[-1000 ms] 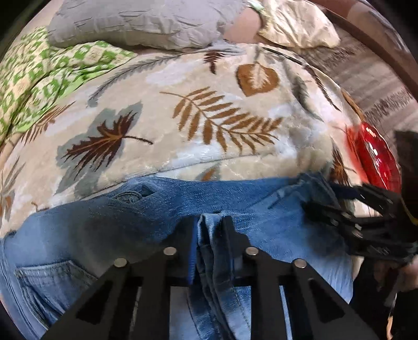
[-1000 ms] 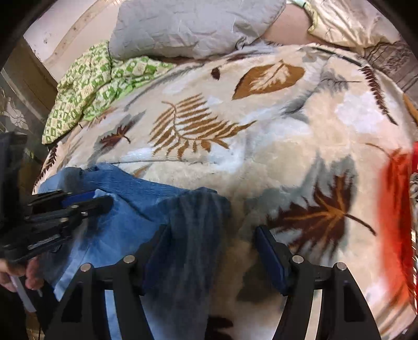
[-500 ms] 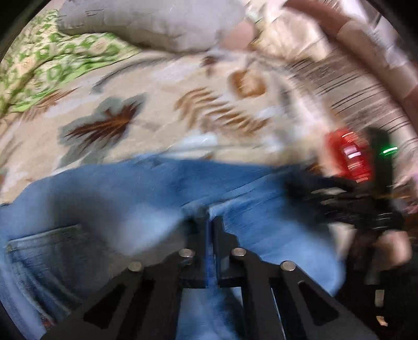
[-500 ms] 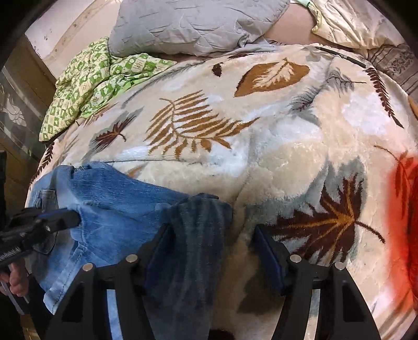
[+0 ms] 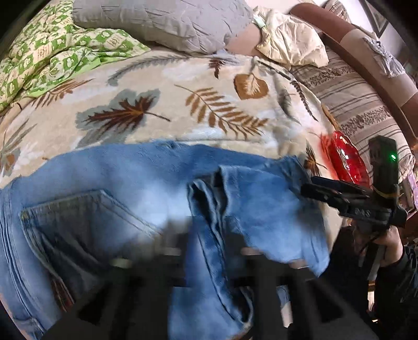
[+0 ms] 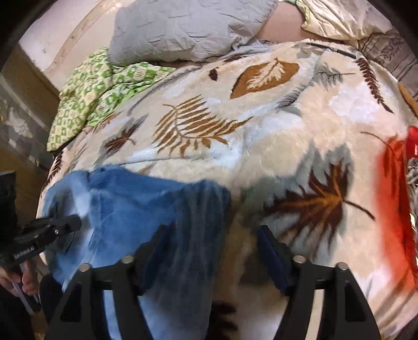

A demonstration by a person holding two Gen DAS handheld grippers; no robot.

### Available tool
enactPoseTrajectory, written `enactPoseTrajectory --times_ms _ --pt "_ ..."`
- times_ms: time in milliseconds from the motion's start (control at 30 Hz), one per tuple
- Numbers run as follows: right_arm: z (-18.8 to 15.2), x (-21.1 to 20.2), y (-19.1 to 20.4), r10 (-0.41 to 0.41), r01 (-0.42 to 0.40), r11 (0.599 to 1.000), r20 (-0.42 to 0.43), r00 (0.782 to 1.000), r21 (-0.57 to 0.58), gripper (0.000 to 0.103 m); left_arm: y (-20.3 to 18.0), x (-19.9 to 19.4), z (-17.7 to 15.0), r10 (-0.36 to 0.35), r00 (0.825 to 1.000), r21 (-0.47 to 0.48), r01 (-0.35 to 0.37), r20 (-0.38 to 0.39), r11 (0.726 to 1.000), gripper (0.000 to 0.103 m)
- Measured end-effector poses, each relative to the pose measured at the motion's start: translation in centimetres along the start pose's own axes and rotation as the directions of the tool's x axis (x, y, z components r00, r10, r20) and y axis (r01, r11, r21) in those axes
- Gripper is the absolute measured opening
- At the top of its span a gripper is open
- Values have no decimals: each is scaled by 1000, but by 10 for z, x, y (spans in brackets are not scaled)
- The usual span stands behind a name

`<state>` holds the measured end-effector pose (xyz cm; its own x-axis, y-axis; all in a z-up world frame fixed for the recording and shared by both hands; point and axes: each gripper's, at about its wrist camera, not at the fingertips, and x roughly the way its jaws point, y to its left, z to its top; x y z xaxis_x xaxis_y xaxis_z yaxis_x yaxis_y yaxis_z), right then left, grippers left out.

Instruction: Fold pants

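Blue jeans [image 5: 135,183] lie folded on a leaf-patterned blanket [image 5: 162,86] — both grippers at their near edge.

In the left wrist view the left gripper [image 5: 209,248] is blurred, its jaws opening, with a raised ridge of denim between the fingers; I cannot tell whether the pads press on it. In the right wrist view the right gripper [image 6: 211,248] has its jaws wide apart and opening — the dark end of the jeans lies by its left finger [image 6: 151,251], touching or just beside it, while the other finger stands over bare blanket. The jeans' back pocket [image 5: 86,217] faces up at the left. A grey pillow [image 5: 162,21] and a green checked cloth [image 5: 52,57] lie at the blanket's far side, a red shiny object [image 5: 344,159] at its right edge.
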<state>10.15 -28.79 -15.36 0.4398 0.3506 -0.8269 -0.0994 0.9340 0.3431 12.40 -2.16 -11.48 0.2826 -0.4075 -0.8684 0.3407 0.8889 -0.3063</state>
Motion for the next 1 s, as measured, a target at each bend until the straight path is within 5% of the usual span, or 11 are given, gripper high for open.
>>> enactPoseTrajectory --times_ms 67,300,333,433,500,667,1000 --pt "-9 -10 5 0 0 999 -2 1000 -33 78 -4 -7 -3 -27 1000 -1 27 8 1000 72" --pt "-45 -25 10 30 -33 999 -78 996 -33 79 -30 -3 -28 -64 994 56 69 -93 996 71" --pt "-51 -25 12 32 -35 999 -86 996 -36 79 -33 -3 -31 -59 993 69 67 -101 995 70" --pt "-61 -18 18 35 -41 998 -106 994 -55 78 -38 6 -42 -69 985 86 83 -157 993 32" --pt "-66 -9 20 5 -13 997 -121 993 -71 78 -39 19 -48 -42 981 109 64 -188 992 26" --pt "-71 -1 34 -82 68 985 -82 993 -161 78 -36 19 -51 -68 982 98 86 -174 991 17" --pt "-75 2 36 -112 101 980 -51 992 -174 76 -17 19 -58 -59 985 72 71 -164 995 16"
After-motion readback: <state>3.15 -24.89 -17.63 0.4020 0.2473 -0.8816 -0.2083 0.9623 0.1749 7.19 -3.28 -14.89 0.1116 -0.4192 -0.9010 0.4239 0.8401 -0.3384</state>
